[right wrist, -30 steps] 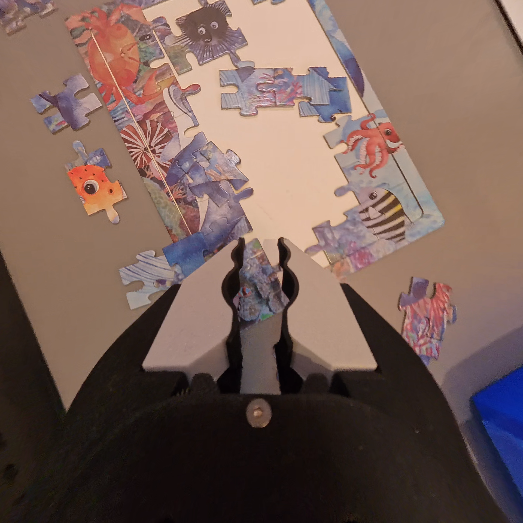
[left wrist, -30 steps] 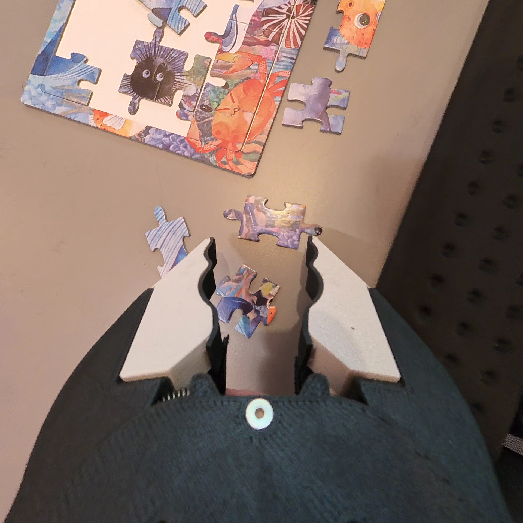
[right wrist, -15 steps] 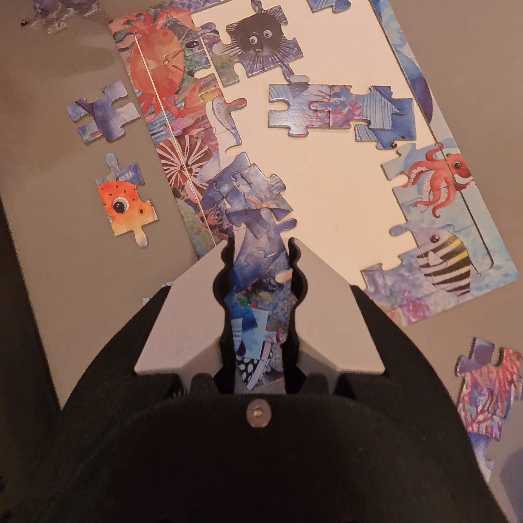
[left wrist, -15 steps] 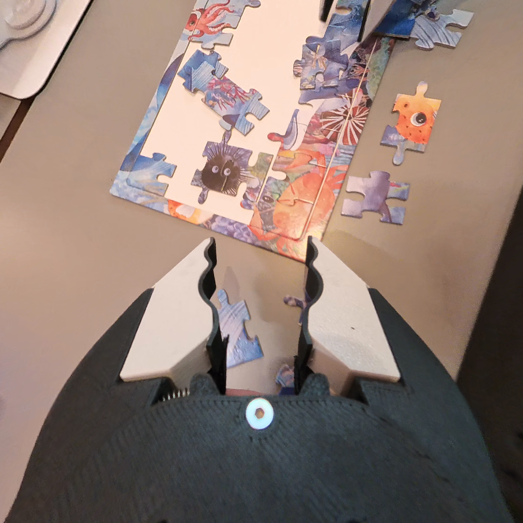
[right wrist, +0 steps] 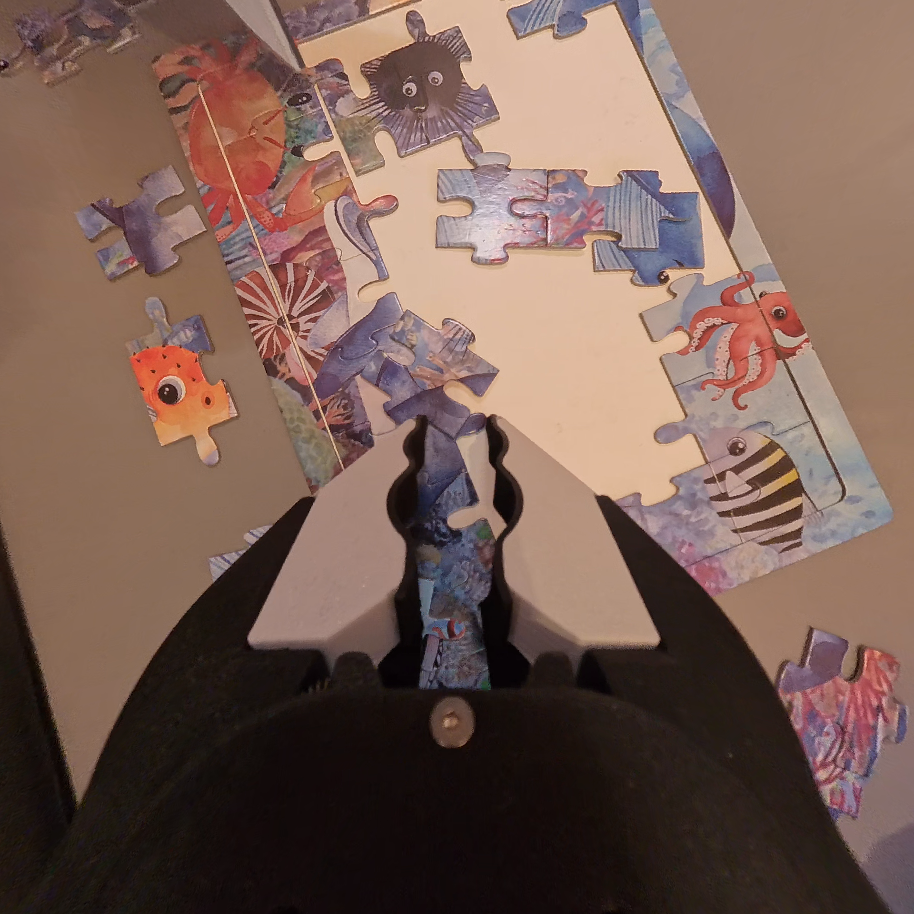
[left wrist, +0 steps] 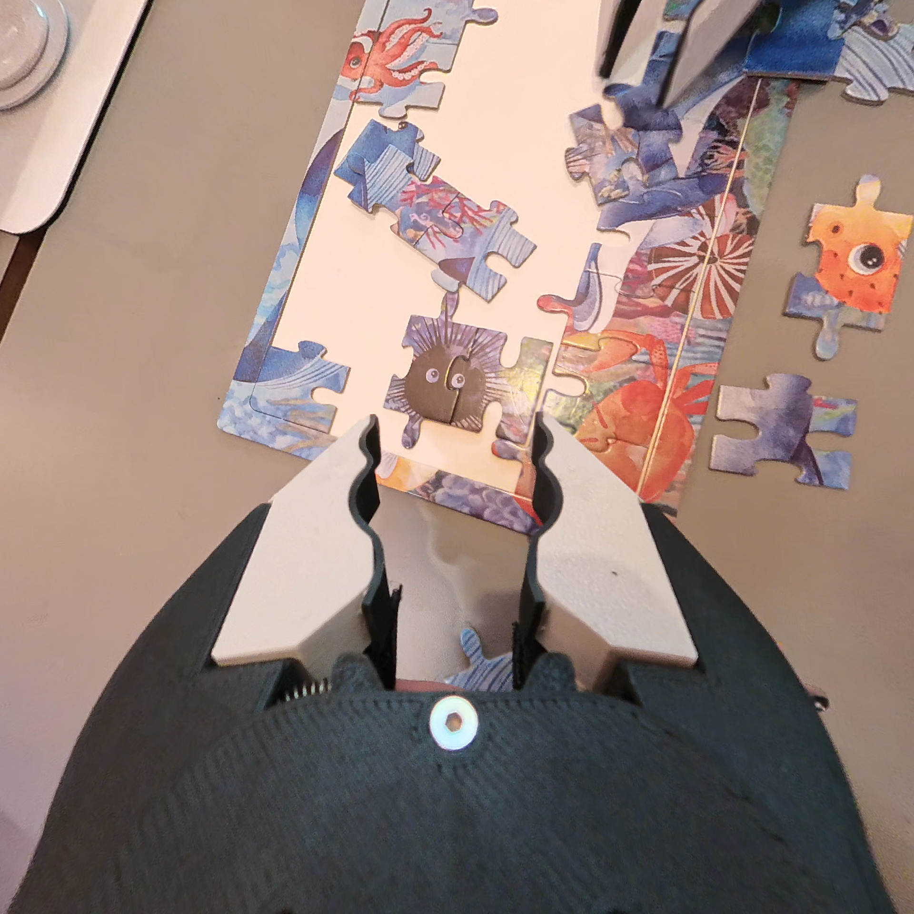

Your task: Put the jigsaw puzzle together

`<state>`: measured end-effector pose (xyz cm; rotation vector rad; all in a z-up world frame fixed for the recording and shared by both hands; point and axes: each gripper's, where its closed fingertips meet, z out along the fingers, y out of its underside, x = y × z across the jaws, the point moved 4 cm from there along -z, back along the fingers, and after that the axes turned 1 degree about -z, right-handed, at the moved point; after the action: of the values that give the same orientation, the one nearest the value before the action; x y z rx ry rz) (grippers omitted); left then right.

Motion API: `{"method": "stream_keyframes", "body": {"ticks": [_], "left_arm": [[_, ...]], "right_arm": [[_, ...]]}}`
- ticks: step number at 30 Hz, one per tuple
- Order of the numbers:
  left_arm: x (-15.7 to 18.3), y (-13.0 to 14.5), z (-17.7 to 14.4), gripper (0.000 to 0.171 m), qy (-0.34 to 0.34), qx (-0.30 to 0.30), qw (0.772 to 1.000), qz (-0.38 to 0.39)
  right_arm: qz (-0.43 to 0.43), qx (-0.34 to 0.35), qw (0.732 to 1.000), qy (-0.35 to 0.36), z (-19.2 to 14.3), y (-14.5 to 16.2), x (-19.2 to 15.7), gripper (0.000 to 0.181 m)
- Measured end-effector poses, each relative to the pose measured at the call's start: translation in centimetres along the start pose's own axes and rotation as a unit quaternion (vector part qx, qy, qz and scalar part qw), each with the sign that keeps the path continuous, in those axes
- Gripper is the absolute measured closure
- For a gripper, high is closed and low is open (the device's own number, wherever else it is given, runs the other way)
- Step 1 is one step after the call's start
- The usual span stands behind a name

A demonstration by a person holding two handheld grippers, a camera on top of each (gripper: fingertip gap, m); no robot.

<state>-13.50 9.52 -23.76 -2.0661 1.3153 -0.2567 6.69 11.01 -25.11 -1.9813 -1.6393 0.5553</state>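
The puzzle board (left wrist: 494, 148) lies on the tan table with several pieces set around its rim, and it also shows in the right wrist view (right wrist: 569, 346). My left gripper (left wrist: 456, 420) is open and empty over the board's near edge, by the black urchin pieces (left wrist: 445, 381). A striped blue piece (left wrist: 484, 662) lies under it. My right gripper (right wrist: 457, 420) is narrowly open over the blue pieces (right wrist: 435, 376) at the board's corner. Placed pieces show through its gap and nothing is gripped. Three joined blue pieces (right wrist: 569, 217) lie loose on the board.
Loose pieces lie beside the board: an orange fish piece (left wrist: 855, 267), a purple-blue piece (left wrist: 786, 430), a pink coral piece (right wrist: 841, 712) and a striped piece (left wrist: 870, 74). A white tray (left wrist: 59, 123) stands at the far left. A dark surface (right wrist: 20, 643) borders the table. There is about 15 cm between the tips of the two grippers.
My left gripper moved from the loose pieces near the table edge forward to the board's edge. My right gripper advanced over the board's corner. Neither jaw gap changed.
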Motion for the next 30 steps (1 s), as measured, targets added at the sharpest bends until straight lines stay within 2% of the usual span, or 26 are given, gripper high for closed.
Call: {"method": "stream_keyframes", "body": {"ticks": [7,13,18,24,26,30], "left_arm": [[0.0,-0.2,0.2,0.112,0.006,0.006,1.000,-0.013],[0.3,-0.2,0.6,0.113,0.007,0.009,1.000,-0.011],[0.6,-0.7,0.4,0.115,0.010,0.024,1.000,-0.013],[0.6,-0.9,0.9,0.117,-0.003,0.009,1.000,-0.012],[0.1,-0.5,1.1,0.116,-0.021,-0.006,0.999,-0.023],[-0.4,0.0,1.1,0.117,-0.019,-0.005,0.999,-0.042]], "right_arm": [[0.100,0.000,0.995,0.001,0.9,-1.0,-1.4,0.118],[0.109,-0.008,0.993,0.052,1.3,-1.1,-1.1,0.131],[0.098,-0.002,0.994,0.052,1.2,-1.2,-1.1,0.145],[0.077,-0.006,0.996,0.046,1.1,-1.5,-0.8,0.149],[0.064,0.010,0.997,0.037,0.8,-2.1,-0.8,0.170],[0.026,-0.007,0.999,0.032,0.8,-2.7,-0.5,0.181]]}}
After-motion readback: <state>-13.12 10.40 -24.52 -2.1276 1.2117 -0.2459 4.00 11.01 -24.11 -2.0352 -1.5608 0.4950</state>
